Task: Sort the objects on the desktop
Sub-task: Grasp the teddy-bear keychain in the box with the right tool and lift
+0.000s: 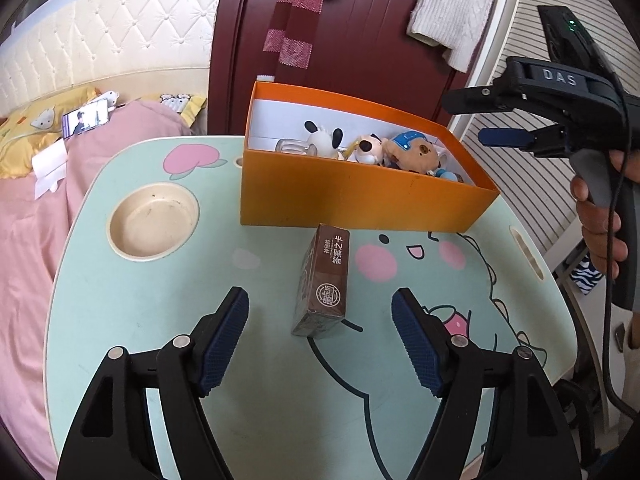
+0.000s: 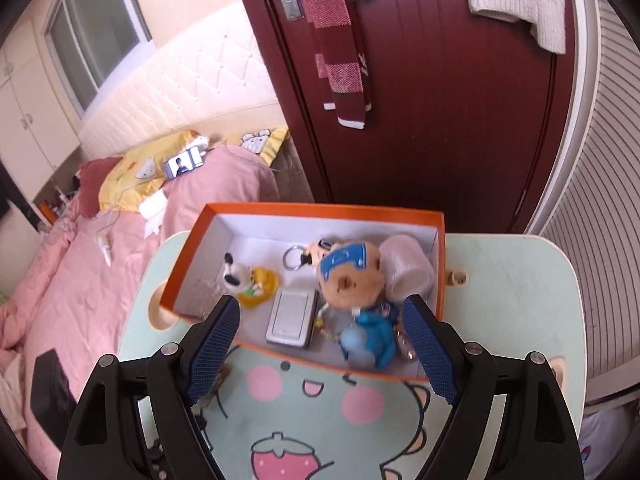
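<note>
While a mint cartoon table (image 1: 132, 320) fills both views, an orange box (image 1: 360, 196) is seen at its far side, already holding plush toys, likely as the sorting bin. Nearer, a brown card box (image 1: 322, 284) lies on the table, framed by the left gripper (image 1: 320, 304), jaws spread and empty. Only from the right gripper (image 2: 320, 312), also spread and empty, is a silver case (image 2: 290, 318) shown inside.

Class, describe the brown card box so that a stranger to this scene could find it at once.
Start at the orange box on the mint cartoon table. Just in front of its near wall lies the brown card box, alone on the tabletop. It is the only loose item outside the orange box, dark brown with pale printed characters.
</note>
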